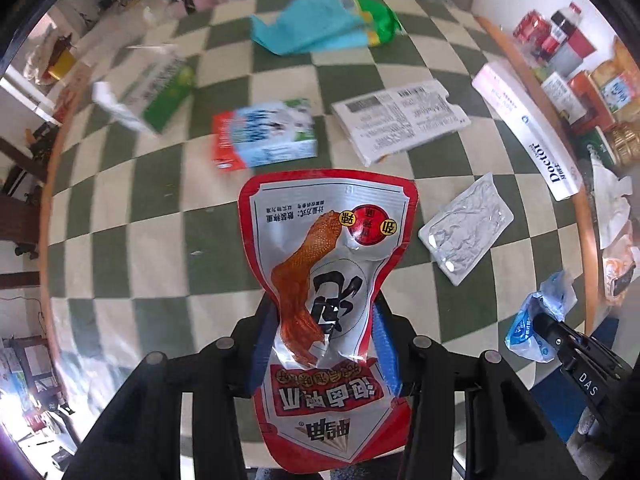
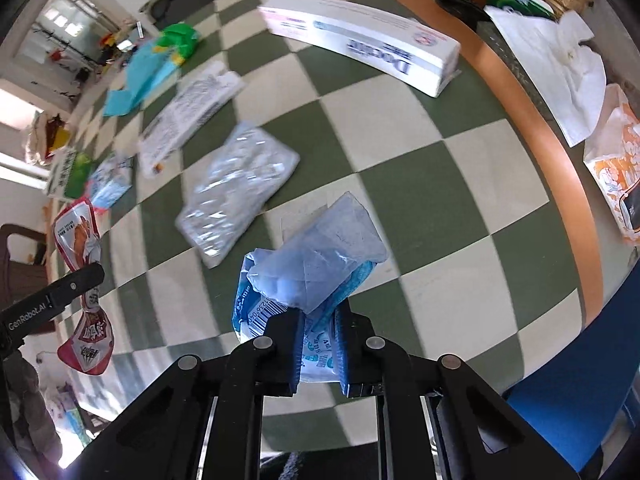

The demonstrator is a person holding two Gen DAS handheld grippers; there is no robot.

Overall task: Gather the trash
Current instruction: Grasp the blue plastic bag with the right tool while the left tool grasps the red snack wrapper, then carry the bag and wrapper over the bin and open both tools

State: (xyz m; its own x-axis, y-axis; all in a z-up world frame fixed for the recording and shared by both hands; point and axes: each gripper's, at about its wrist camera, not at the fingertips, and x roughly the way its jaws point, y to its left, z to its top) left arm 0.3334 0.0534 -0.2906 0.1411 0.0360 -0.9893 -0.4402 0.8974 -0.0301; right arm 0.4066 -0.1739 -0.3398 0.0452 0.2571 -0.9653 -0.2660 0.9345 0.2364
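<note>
My left gripper (image 1: 322, 320) is shut on a red and white snack pouch (image 1: 326, 240) and holds it above the green and white checkered table (image 1: 160, 240). The pouch also shows in the right wrist view (image 2: 80, 236). My right gripper (image 2: 320, 332) is shut on a crumpled blue plastic wrapper (image 2: 316, 264), also above the table; it shows at the right of the left wrist view (image 1: 532, 320). On the table lie a foil blister pack (image 1: 466, 226) (image 2: 236, 196), a folded printed leaflet (image 1: 400, 120) (image 2: 188, 116), a milk carton (image 1: 264, 136) and a green box (image 1: 160, 92).
A long white toothpaste box (image 1: 528, 128) (image 2: 360, 40) lies near the table's orange rim (image 2: 560, 152). A blue and green bag (image 1: 328, 24) (image 2: 156, 64) lies at the far side. Bottles and boxes (image 1: 568, 48) crowd beyond the rim, with white tissue (image 2: 552, 64). A blue surface (image 2: 580, 380) lies below the table edge.
</note>
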